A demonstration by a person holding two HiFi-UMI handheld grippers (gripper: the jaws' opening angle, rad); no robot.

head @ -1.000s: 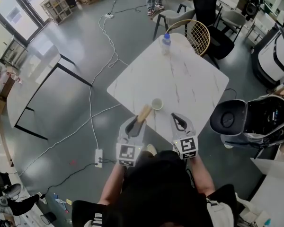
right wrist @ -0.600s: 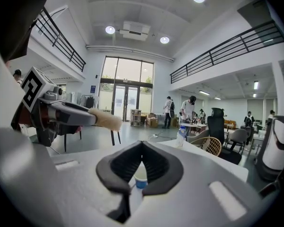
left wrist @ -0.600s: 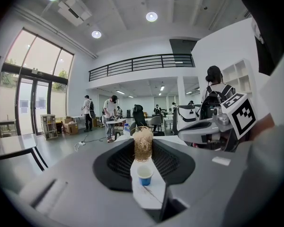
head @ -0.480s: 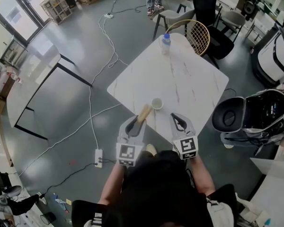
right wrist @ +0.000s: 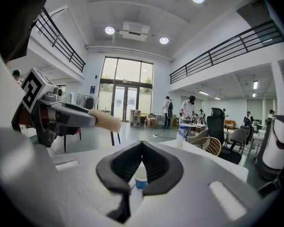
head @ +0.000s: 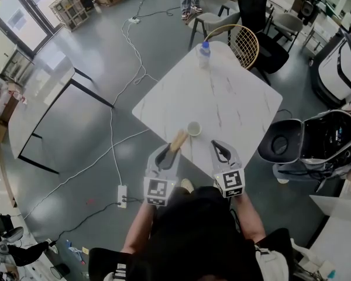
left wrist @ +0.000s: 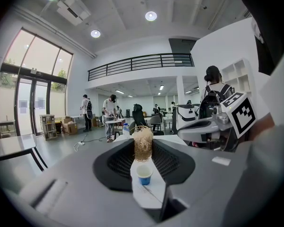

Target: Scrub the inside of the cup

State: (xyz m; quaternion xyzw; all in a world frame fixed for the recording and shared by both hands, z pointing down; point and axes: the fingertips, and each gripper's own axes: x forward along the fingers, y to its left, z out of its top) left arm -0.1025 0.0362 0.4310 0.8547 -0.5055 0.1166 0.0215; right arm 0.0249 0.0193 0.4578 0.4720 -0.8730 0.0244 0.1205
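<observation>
A small cup (head: 193,128), white inside and blue outside, stands upright near the front edge of the white marble table (head: 222,92). My left gripper (head: 168,153) is shut on a tan fibrous scrub brush (head: 179,139), whose head points toward the cup and stops just short of it. In the left gripper view the brush (left wrist: 143,144) sticks up between the jaws, with the cup (left wrist: 144,174) below it. My right gripper (head: 216,146) is shut and empty, to the right of the cup. Through its jaws the cup (right wrist: 140,180) shows in the right gripper view.
A water bottle (head: 205,51) stands at the table's far corner, with a wicker-backed chair (head: 237,43) behind it. Cables and a power strip (head: 122,195) lie on the grey floor to the left. A dark machine (head: 316,145) sits to the table's right.
</observation>
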